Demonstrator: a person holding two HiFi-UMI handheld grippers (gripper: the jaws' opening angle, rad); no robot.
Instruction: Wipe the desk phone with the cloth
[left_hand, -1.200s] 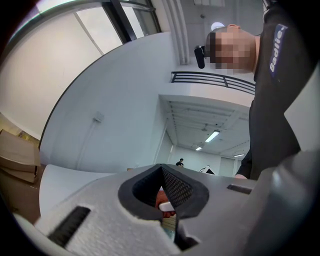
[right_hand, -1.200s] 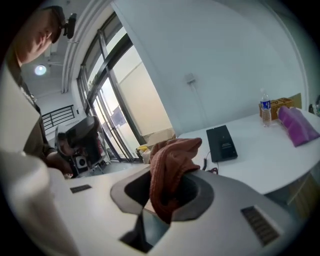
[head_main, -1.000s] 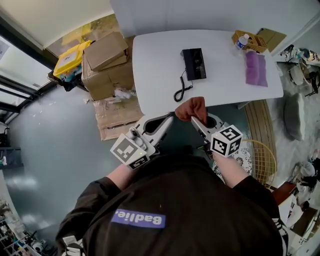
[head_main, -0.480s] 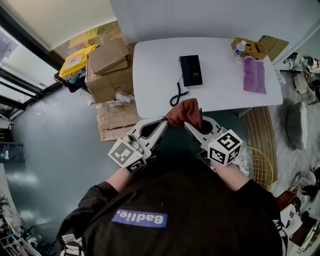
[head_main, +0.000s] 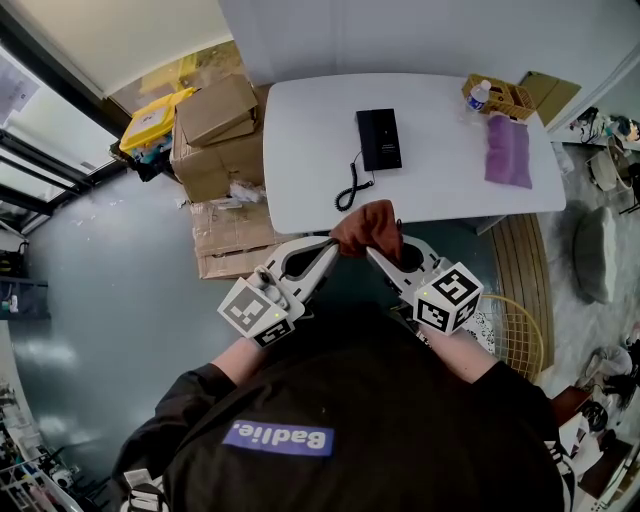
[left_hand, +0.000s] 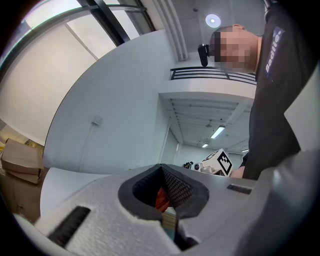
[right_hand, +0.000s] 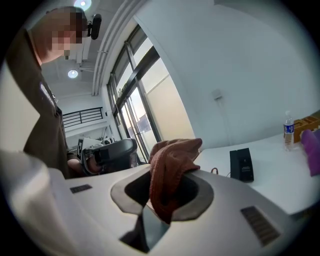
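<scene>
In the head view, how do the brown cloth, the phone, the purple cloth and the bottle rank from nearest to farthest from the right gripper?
1. The brown cloth, in the jaws of the right gripper.
2. The phone, middle of the table, ahead.
3. The purple cloth, at the table's right side.
4. The bottle, far right corner.

Black jacket (head_main: 380, 400), purple patch (head_main: 278, 438); white left gripper (head_main: 333, 243) and right gripper (head_main: 372, 252)
</scene>
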